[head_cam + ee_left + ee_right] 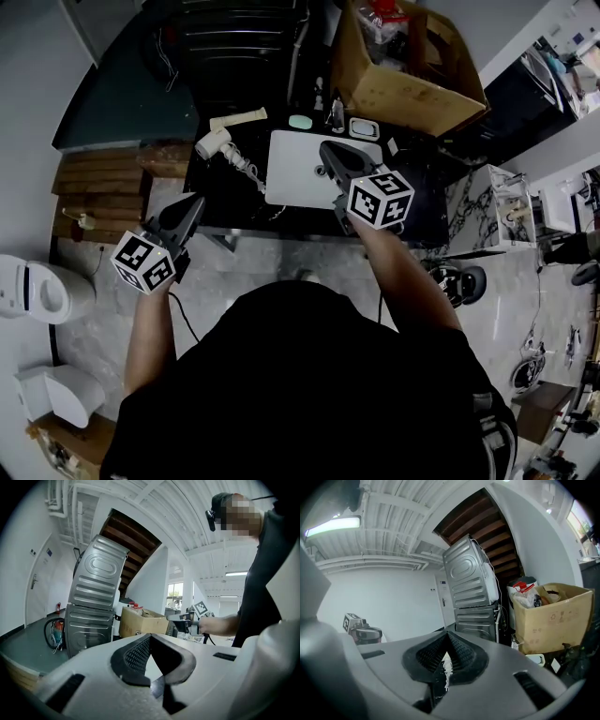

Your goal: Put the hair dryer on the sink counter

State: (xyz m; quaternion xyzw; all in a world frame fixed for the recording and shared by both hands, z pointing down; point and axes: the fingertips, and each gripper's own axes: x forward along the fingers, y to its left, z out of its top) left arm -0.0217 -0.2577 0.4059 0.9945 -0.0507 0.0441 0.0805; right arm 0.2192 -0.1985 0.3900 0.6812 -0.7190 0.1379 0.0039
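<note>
A cream plastic hair dryer point(217, 142) lay on the dark table point(220, 195), at twelve o'clock from the left gripper point(194, 206). That gripper and the right gripper point(330, 150) both had their fingers together and empty.

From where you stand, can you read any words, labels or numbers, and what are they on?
No text can be read.
Cardboard box: small dark printed marks, too blurred to read.
Two marker cubes: black-and-white square patterns only, no words.

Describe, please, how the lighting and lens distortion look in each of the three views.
Head view: fisheye bending, dark corners, hair dryer sharp. Left gripper view: evenly bright, ceiling beams bowed. Right gripper view: ceiling lamp glares, cardboard box crisp.
</note>
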